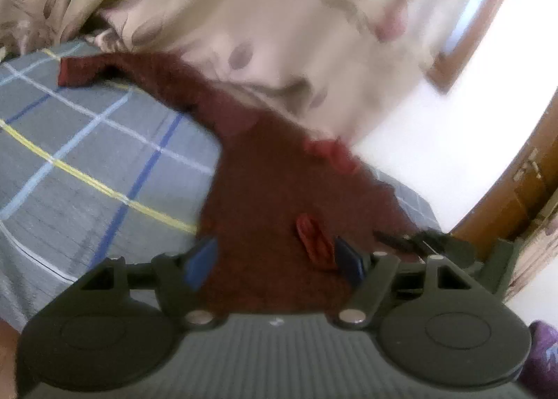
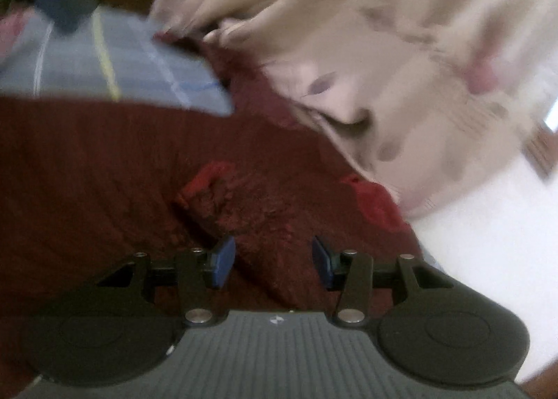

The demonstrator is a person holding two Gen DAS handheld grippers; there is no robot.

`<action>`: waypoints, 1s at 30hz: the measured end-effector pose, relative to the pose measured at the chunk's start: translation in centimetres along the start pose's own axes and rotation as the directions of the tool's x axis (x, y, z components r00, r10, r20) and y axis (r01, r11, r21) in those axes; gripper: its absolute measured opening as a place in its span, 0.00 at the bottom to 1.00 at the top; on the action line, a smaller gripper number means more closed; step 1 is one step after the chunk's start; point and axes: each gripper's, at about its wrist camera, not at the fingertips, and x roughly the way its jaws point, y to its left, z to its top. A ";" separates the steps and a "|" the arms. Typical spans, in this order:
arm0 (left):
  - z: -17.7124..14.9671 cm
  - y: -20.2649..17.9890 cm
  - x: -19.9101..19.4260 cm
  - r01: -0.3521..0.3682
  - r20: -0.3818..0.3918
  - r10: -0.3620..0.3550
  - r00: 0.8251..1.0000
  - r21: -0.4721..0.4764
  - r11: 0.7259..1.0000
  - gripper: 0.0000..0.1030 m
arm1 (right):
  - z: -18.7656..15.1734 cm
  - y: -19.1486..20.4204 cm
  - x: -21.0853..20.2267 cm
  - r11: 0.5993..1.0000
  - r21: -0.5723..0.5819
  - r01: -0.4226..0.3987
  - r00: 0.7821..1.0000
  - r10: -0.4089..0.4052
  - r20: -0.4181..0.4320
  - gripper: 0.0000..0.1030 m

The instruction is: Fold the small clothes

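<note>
My left gripper [image 1: 279,261] is wide open – nothing pinched, dark red garment [image 1: 279,183] lying under and between the pads. My right gripper [image 2: 273,261] is partly open over the same garment [image 2: 104,162], pads clear of the cloth. Garment sprawls along the far edge of the checked blue-grey bedsheet [image 1: 87,141] – one sleeve toward the far left corner. Cream patterned curtain [image 1: 279,15] hangs right behind, touching it. Both views blurred.

Garment [image 1: 265,183] on bedsheet [image 1: 87,155], before curtain [image 1: 279,15]
</note>
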 end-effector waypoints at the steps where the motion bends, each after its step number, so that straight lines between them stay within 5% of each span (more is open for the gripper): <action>1: -0.2 -0.1 0.5 -0.013 -0.009 0.013 1.000 0.000 1.000 0.72 | 0.3 0.4 0.6 0.999 -0.030 -0.016 1.000 0.015 -0.004 0.47; 4: -0.6 -0.6 1.7 -0.059 -0.027 0.060 0.998 0.035 0.998 0.72 | 1.2 -0.2 2.6 0.995 -0.051 -0.086 0.996 0.086 -0.007 0.35; 5: -0.7 -0.8 1.9 -0.069 -0.029 0.071 0.997 0.045 0.997 0.72 | 1.4 -0.9 2.6 0.993 -0.016 -0.113 0.994 0.113 -0.010 0.07; 6: -0.7 -1.0 2.0 -0.077 -0.026 0.078 0.997 0.053 0.996 0.72 | 1.6 -1.8 3.1 0.994 0.015 -0.112 0.993 0.113 -0.020 0.00; 10: -0.9 -1.4 2.5 -0.095 -0.032 0.097 0.995 0.065 0.993 0.72 | 1.7 -7.4 2.5 0.983 0.178 -0.035 0.999 0.027 0.047 0.00; 14: -0.9 -1.6 2.8 -0.109 -0.045 0.113 0.993 0.079 0.991 0.72 | -1.2 -18.2 -0.5 0.900 0.419 0.122 0.986 -0.158 0.051 0.00; 15: -0.9 -1.6 2.7 -0.108 -0.051 0.112 0.992 0.076 0.991 0.72 | -2.3 -20.7 -1.4 0.884 0.449 0.134 0.985 -0.168 0.037 0.04; 17: -0.8 -1.6 2.5 -0.107 -0.055 0.111 0.992 0.071 0.992 0.72 | -3.3 -22.3 -3.5 0.915 0.399 0.061 0.993 -0.097 0.070 0.04; 19: -0.7 -1.7 2.3 -0.109 -0.039 0.112 0.993 0.070 0.992 0.72 | -3.0 -19.8 -5.0 0.957 0.288 -0.036 0.996 0.010 0.091 0.14; 20: -0.7 -1.8 2.2 -0.113 -0.031 0.115 0.993 0.071 0.991 0.72 | -2.8 -18.1 -5.3 0.969 0.235 -0.073 0.994 0.052 0.094 0.30; 21: -0.7 -1.9 2.2 -0.112 -0.027 0.114 0.993 0.072 0.991 0.72 | -2.5 -15.7 -5.5 0.979 0.172 -0.111 0.989 0.093 0.114 0.61; 23: -0.8 -2.0 2.2 -0.115 -0.027 0.117 0.993 0.065 0.991 0.72 | -1.9 -10.9 -5.6 0.985 0.062 -0.159 0.975 0.147 0.168 0.81; 25: -0.9 -2.0 2.1 -0.121 -0.035 0.124 0.992 0.068 0.990 0.72 | -1.2 -6.8 -4.5 0.982 -0.027 -0.186 0.971 0.188 0.145 0.78; 27: -0.9 -2.1 1.9 -0.121 -0.039 0.125 0.991 0.080 0.989 0.72 | -0.7 -4.6 -2.8 0.976 -0.029 -0.217 0.966 0.219 0.136 0.64; 30: -0.9 -2.1 1.5 -0.131 -0.025 0.133 0.991 0.094 0.987 0.72 | 0.1 -2.6 -0.4 0.975 -0.036 -0.221 0.969 0.223 0.106 0.58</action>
